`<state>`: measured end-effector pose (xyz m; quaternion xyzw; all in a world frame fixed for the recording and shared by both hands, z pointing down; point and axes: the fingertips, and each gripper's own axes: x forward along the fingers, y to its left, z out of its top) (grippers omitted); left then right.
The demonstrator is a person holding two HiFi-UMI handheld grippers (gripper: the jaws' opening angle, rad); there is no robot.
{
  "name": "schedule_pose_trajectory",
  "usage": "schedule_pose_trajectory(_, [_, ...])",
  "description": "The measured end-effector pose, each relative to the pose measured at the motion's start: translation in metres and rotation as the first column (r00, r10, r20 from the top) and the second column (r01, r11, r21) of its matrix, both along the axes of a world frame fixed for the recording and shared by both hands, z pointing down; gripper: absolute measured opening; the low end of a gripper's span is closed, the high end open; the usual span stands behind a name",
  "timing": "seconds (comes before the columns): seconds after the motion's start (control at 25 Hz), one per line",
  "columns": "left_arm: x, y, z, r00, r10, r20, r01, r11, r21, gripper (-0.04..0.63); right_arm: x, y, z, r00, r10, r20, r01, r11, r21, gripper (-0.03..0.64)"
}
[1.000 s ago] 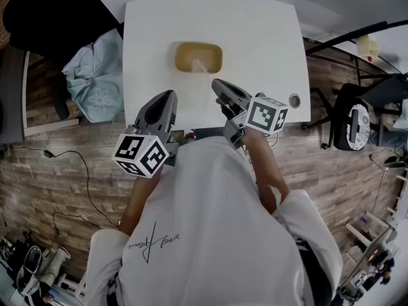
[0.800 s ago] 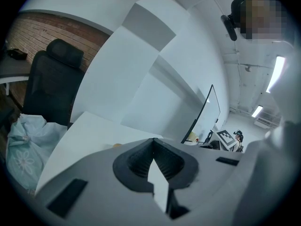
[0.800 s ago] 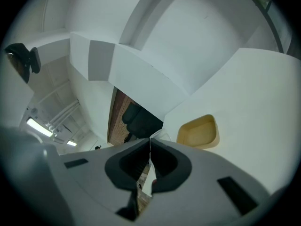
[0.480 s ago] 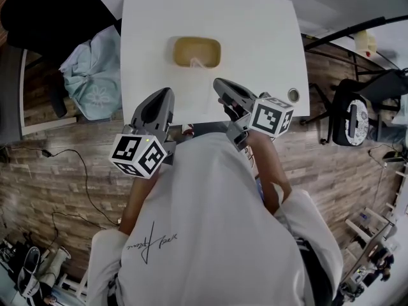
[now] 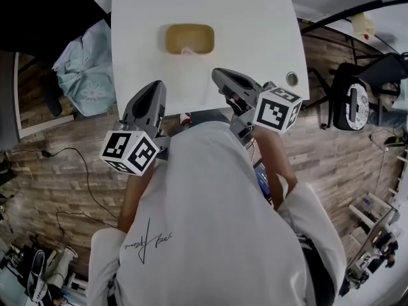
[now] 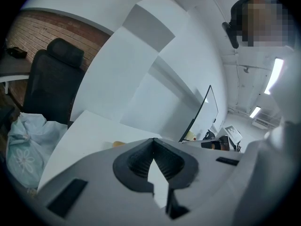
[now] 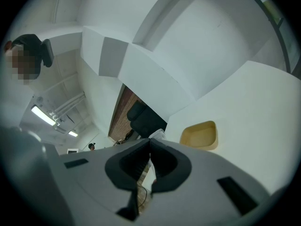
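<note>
A yellow tray (image 5: pixel 189 38) sits on the white table (image 5: pixel 255 30), toward its far middle, with something small and pale inside it. My left gripper (image 5: pixel 153 89) hangs over the table's near edge, jaws shut and empty. My right gripper (image 5: pixel 220 76) is held over the near edge to the right, also shut with nothing in it. In the right gripper view the yellow tray (image 7: pixel 200 135) lies ahead on the white table (image 7: pixel 263 107), beyond my right gripper (image 7: pixel 150 140). In the left gripper view my left gripper (image 6: pixel 153 141) points across the table (image 6: pixel 84 131), tips together.
A black office chair (image 6: pixel 51 84) with a pale blue cloth (image 5: pixel 86 69) stands left of the table. A round grommet (image 5: pixel 292 78) sits at the table's near right corner. Black chairs and a stool (image 5: pixel 357 107) stand right on the wood floor; cables (image 5: pixel 70 171) trail at left.
Both grippers stayed shut and drew back slightly toward the table's near edge. The head view shifted, so the table and tray sit higher in the picture.
</note>
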<state>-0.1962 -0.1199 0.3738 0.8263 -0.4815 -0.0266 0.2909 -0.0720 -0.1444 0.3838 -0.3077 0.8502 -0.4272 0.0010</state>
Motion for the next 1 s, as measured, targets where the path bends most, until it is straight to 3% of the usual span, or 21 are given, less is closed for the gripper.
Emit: schedule_pose_trajectory(1.0, [-0.010,0.009,0.004,0.999,0.030,-0.015,-0.030,1.000,0.002,0.008,-0.015,0.016,-0.020,0.997,-0.073,-0.030,0.074,0.997,0.032,0.011])
